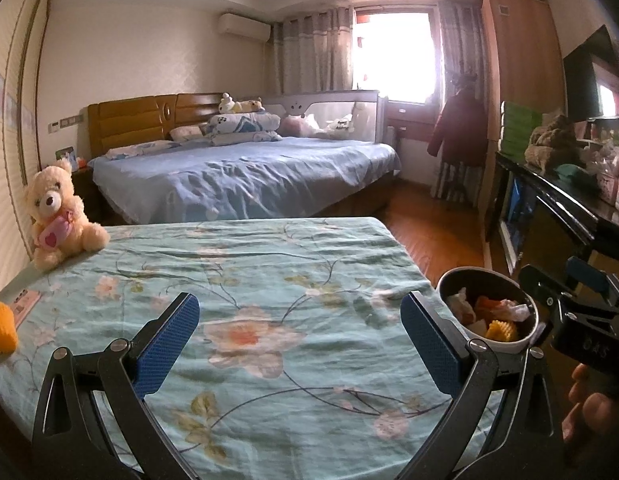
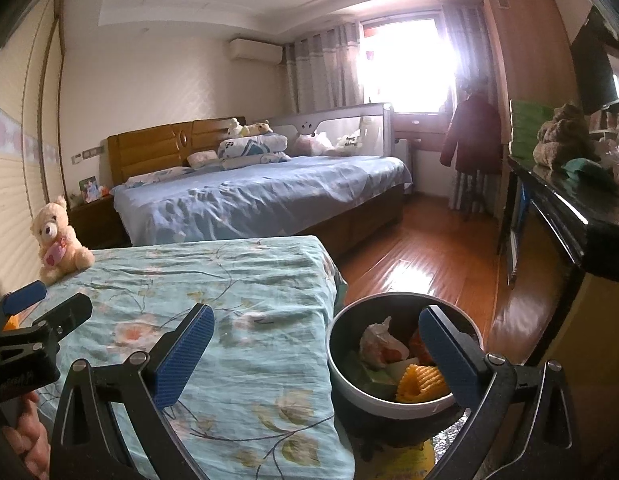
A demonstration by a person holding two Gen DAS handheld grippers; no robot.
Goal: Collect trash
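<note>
Left gripper [image 1: 299,318] body reads "UMI"-like blurred marks; bin [image 2: 341,364] unlabelled.

left tongs [image 1: 299,340] spread wide and empty, blue pads [image 1: 165,344] facing inward, right tongs [image 2: 317,354] likewise gaping, nothing gripped, both pointing forward side by side

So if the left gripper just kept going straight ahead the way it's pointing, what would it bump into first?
Probably the floral tablecloth: the open left gripper points low across it, with nothing standing between its fingers. Depth is hard to judge; if it clears the cloth, the blue bed comes next.
</note>
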